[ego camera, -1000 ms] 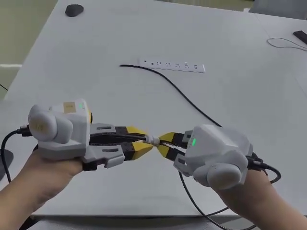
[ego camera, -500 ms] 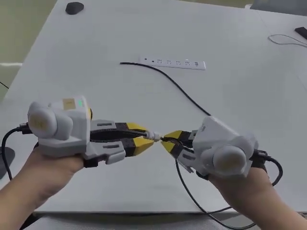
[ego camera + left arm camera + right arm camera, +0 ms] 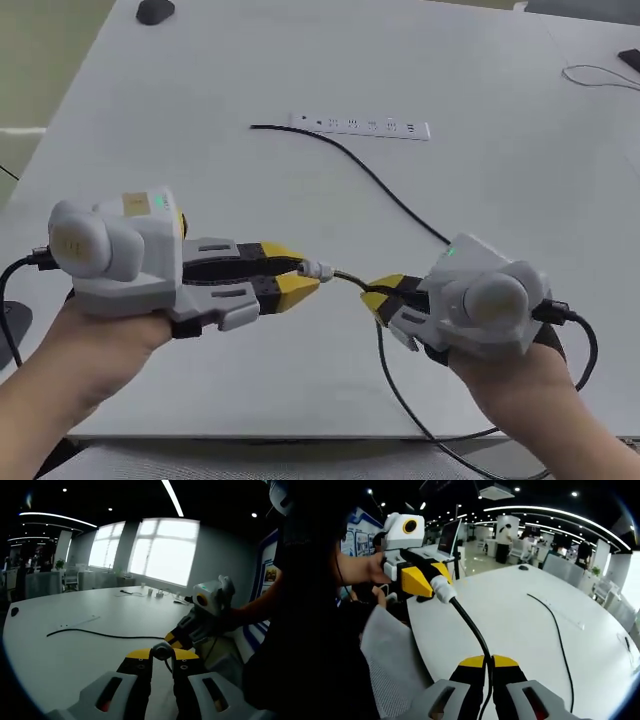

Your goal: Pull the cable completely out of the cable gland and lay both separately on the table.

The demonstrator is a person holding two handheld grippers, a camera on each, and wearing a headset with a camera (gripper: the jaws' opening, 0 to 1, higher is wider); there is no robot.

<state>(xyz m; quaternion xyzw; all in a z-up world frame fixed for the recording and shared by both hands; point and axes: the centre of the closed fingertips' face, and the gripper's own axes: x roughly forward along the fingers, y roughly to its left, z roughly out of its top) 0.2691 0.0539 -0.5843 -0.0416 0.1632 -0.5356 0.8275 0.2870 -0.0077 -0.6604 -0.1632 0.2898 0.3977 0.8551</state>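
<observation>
Clamping small white plastic cable gland (image 3: 313, 269) in left gripper (image 3: 300, 276) jaws, pinching limp, probably slick thin black cable (image 3: 348, 279) near it in right gripper (image 3: 379, 297) jaws

We see a smooth matt table (image 3: 250, 80), a black rubbery cable (image 3: 471, 624), a glossy plastic gland (image 3: 442, 589); left gripper (image 3: 298, 278) and right gripper (image 3: 376, 295) have matt plastic shells.

head view above table (image 3: 200, 100); gripper views face-to-face, close, sharing cable (image 3: 471, 624)

White table (image 3: 200, 80), curved ceiling light strip (image 3: 545, 508); large bright windows (image 3: 162, 550) (left gripper view); office chairs (image 3: 559, 565) beyond.
</observation>
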